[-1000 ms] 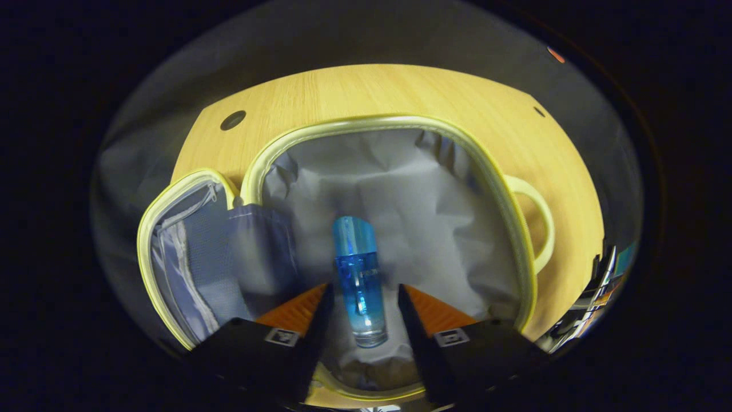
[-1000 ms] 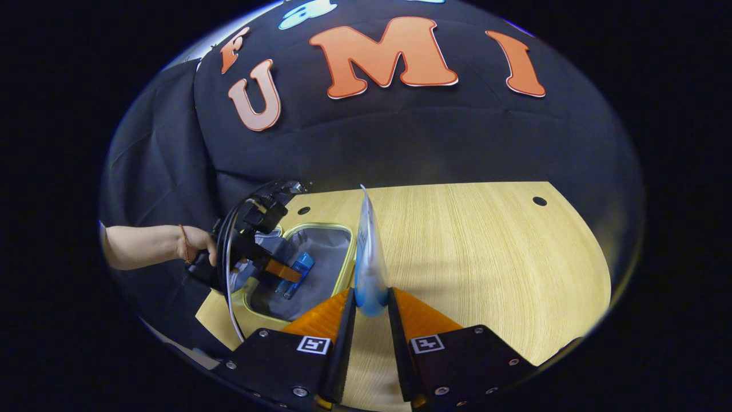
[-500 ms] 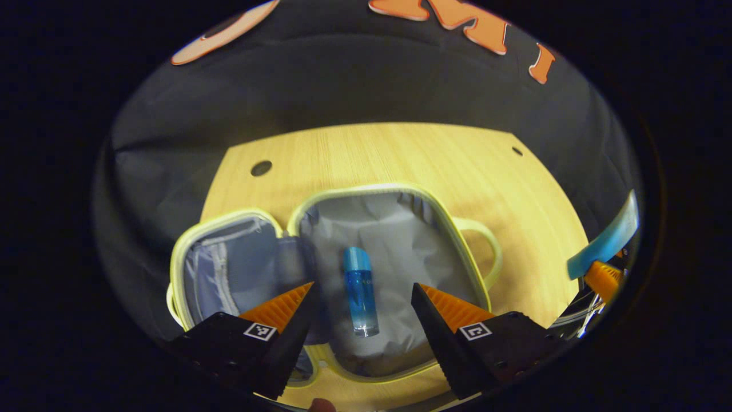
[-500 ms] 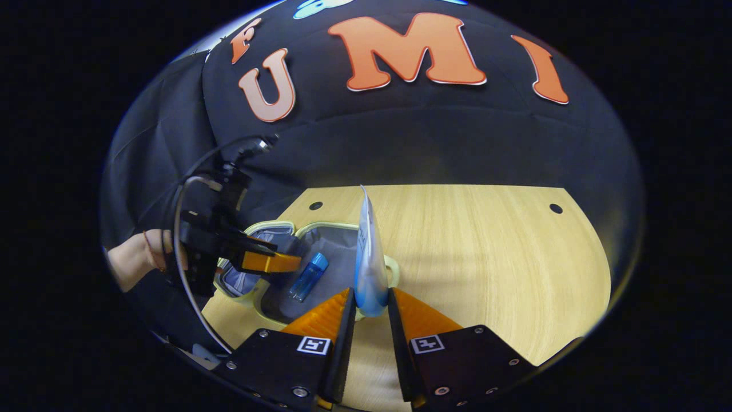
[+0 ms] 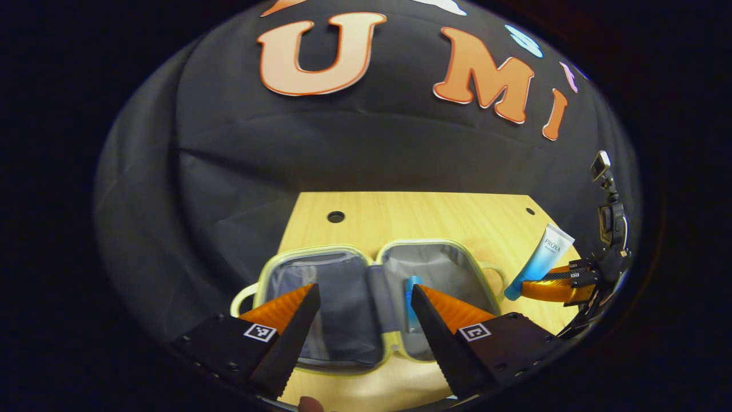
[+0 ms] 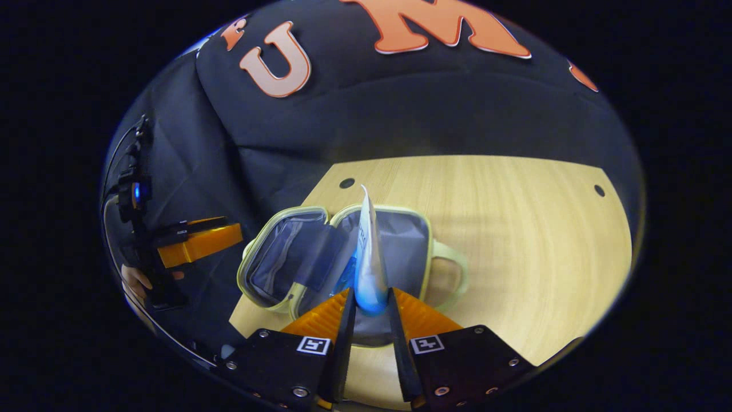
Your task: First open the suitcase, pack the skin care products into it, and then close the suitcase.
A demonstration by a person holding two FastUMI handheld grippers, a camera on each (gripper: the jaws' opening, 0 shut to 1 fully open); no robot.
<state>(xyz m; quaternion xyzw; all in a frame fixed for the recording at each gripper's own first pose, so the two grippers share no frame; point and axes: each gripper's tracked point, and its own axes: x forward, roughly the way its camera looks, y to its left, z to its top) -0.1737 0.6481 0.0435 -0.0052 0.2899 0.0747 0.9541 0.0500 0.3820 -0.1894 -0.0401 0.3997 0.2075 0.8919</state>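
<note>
Right gripper point(image 6: 369, 306) clamps the tube point(image 6: 368, 257) — crimped end up; left gripper point(image 5: 363, 300) wide, empty.

The suitcase point(image 5: 366, 303) lies open on the table point(image 5: 434, 217), a bottle point(image 5: 410, 303) in it.

Pale yellow-green suitcase point(image 5: 320, 252) with grey lining — a clear blue bottle point(image 5: 410, 303) inside; white-to-blue tube point(image 6: 369, 269); light wood-grain table point(image 6: 514, 229).
</note>
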